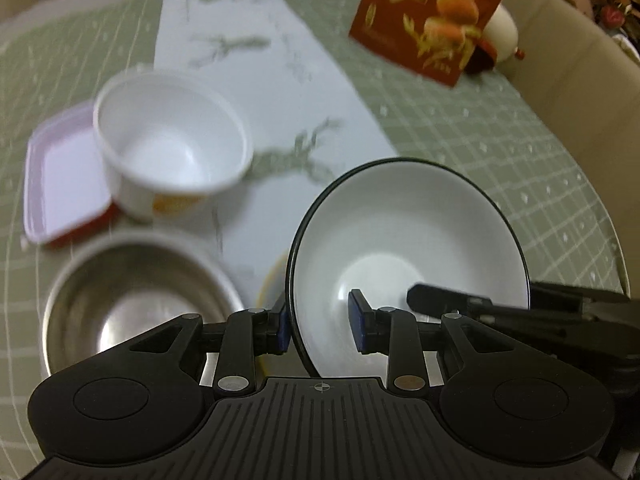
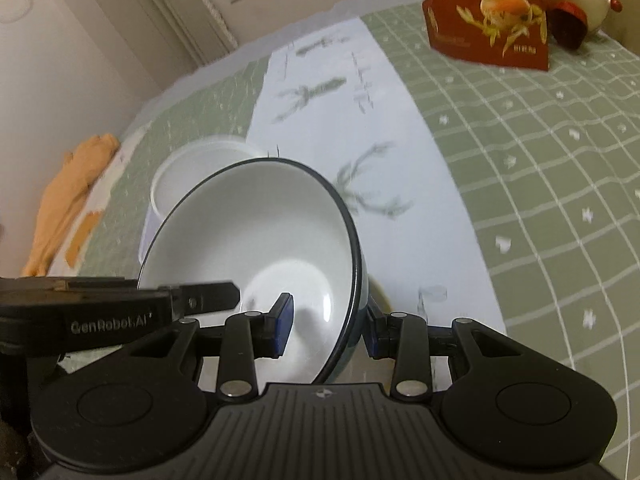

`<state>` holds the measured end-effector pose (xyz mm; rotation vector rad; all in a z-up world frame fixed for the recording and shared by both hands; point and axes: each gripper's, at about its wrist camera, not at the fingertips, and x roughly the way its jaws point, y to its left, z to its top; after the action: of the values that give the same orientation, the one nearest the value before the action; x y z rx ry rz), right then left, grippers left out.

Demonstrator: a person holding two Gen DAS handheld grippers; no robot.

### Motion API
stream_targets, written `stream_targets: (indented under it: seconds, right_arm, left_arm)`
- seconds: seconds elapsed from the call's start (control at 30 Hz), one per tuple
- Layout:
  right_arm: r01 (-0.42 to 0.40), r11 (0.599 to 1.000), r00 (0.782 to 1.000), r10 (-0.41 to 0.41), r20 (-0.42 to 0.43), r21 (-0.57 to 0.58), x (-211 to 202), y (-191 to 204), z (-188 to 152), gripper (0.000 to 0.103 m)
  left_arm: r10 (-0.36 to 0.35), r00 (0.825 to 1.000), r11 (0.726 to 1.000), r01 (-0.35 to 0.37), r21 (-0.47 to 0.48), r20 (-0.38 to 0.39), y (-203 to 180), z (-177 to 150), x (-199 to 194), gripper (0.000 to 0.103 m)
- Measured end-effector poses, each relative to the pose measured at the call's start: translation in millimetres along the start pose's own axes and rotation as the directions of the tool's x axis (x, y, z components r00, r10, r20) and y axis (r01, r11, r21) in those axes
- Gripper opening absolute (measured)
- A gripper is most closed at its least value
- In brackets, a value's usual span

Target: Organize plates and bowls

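A white bowl with a dark rim (image 1: 404,248) is tilted and held above the table; it also shows in the right wrist view (image 2: 256,232). My left gripper (image 1: 320,326) straddles its left rim, one blue pad outside and one inside, with a gap on the inner side. My right gripper (image 2: 326,326) straddles its right rim the same way. A steel bowl (image 1: 132,300) sits at the lower left. A white paper bowl (image 1: 172,144) stands behind it, beside a pink-lidded container (image 1: 60,184). A yellow-rimmed dish (image 1: 268,284) lies under the held bowl.
A red snack bag (image 1: 428,16) and a white round object (image 1: 502,28) stand at the table's far right. A white printed runner (image 1: 256,60) crosses the green checked cloth (image 1: 520,152). An orange cloth (image 2: 68,196) lies at the left edge.
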<state>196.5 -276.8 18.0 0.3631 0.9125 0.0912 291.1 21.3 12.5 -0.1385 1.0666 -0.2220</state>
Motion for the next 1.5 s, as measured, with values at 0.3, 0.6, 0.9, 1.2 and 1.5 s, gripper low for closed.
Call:
stream_targets:
  seconds: [0.3, 0.6, 0.9, 1.2, 1.5]
  right_arm:
    - [0.019, 0.999, 0.998, -0.02, -0.051, -0.026, 10.7, 9.6, -24.1, 0.036]
    - [0.042, 0.999, 0.996, -0.044, -0.083, -0.028, 24.8, 9.8, -27.7, 0.036]
    - [0.052, 0.998, 0.995, -0.055, -0.089, -0.034, 28.7, 9.4, -26.6, 0.036]
    - [0.053, 0.998, 0.994, -0.056, -0.095, -0.029, 33.7, 10.4, -27.0, 0.036]
    - [0.05, 0.998, 0.993, -0.052, -0.102, -0.024, 35.3, 8.5, -25.4, 0.036]
  left_arm:
    - [0.019, 0.999, 1.0, -0.019, -0.013, -0.033, 9.0, -18.3, 7.5, 0.032]
    - [0.016, 0.999, 1.0, -0.016, -0.014, -0.036, 11.3, -21.7, 9.5, 0.03]
    - [0.014, 0.999, 1.0, -0.015, -0.007, -0.028, 12.5, -20.4, 9.9, 0.026]
    - [0.009, 1.0, 1.0, -0.009, -0.014, -0.025, 14.5, -19.6, 8.3, 0.024]
    - [0.029, 1.0, 1.0, -0.029, -0.006, -0.012, 14.1, -18.1, 4.4, 0.024]
